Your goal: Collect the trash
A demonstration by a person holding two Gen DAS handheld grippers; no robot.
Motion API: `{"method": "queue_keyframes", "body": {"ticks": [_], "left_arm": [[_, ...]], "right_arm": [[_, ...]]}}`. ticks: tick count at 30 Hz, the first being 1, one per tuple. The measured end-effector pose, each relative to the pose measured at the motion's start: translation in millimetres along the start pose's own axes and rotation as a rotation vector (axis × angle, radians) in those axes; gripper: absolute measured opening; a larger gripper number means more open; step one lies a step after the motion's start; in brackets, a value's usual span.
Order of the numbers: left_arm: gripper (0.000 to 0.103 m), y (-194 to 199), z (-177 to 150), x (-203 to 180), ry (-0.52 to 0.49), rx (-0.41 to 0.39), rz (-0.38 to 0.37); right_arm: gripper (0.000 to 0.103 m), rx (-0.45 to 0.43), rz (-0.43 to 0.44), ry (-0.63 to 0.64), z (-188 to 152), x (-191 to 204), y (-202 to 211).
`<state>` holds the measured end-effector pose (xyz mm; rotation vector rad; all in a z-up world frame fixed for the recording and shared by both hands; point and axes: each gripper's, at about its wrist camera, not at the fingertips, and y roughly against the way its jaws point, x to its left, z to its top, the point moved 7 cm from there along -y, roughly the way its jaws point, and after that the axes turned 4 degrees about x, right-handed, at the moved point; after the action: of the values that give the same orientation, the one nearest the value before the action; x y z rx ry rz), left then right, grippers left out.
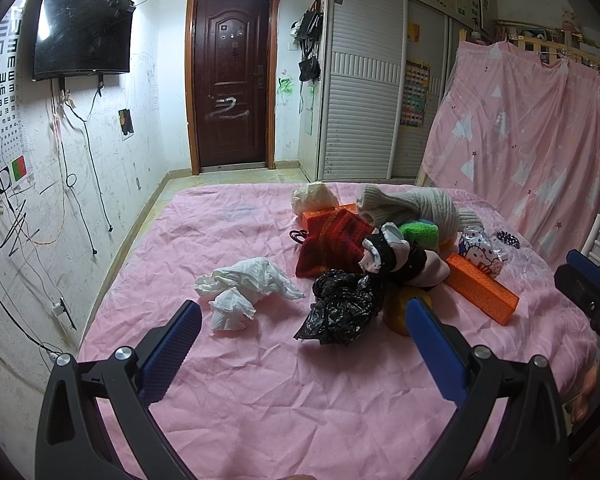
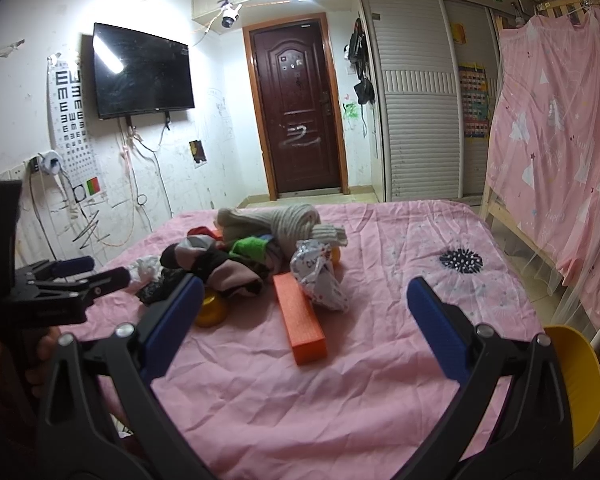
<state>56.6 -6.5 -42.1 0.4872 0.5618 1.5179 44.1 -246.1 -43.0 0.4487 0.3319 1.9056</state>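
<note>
Trash: crumpled white tissue paper [image 1: 246,290] and crumpled black plastic bag [image 1: 342,306], both on pink bedsheet [image 1: 260,400], just left of mixed clothing pile [image 1: 384,236]. Nothing collected yet; approach step. Left gripper [image 1: 304,340] low over sheet, jaws wide apart, empty. Right gripper [image 2: 304,322] likewise spread, empty. Next: probably advance left gripper, straddle tissue, squeeze gently. Yellow plastic bin [image 2: 580,384] right of pile, likely drop point.

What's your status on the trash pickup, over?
Left gripper open, empty; right gripper open, empty. Crumpled white tissue and black plastic bag loose on the pink bedsheet, untouched. Clothes pile crowds the bag.
</note>
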Motion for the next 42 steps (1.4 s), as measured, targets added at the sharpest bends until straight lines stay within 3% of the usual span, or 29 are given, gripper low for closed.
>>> {"method": "queue_keyframes", "body": {"ticks": [10,16,22,24,25,26,31,38,42], "left_arm": [[0.095,-7,2,9,0.004,0.013,0.014],[0.095,-11,14,23,0.035,0.036,-0.031],[0.094,-13,19,6,-0.084,0.040,-0.032],[0.094,-14,20,3,-0.115,0.045,-0.030],[0.094,-16,21,3,-0.125,0.052,-0.033],[0.094,-19,22,4,-0.123,0.060,-0.038],[0.092,-35,33,25,-0.064,0.102,-0.016],[0.070,-62,36,47,0.017,0.208,-0.001],[0.063,-73,33,54,0.043,0.245,-0.016]], "right_arm": [[0.098,0.022,0.000,-0.002,-5,-10,-13],[0.098,0.043,0.016,0.022,1,-9,-19],[0.098,0.087,0.052,0.023,6,-8,-29],[0.093,0.109,0.072,0.021,5,-6,-33],[0.081,0.120,0.093,0.017,4,-5,-36],[0.076,0.131,0.098,0.019,3,-5,-38],[0.071,0.165,0.088,0.027,3,-5,-52],[0.070,0.200,0.027,0.035,17,-12,-72],[0.058,0.264,0.000,0.065,16,-13,-91]]}}
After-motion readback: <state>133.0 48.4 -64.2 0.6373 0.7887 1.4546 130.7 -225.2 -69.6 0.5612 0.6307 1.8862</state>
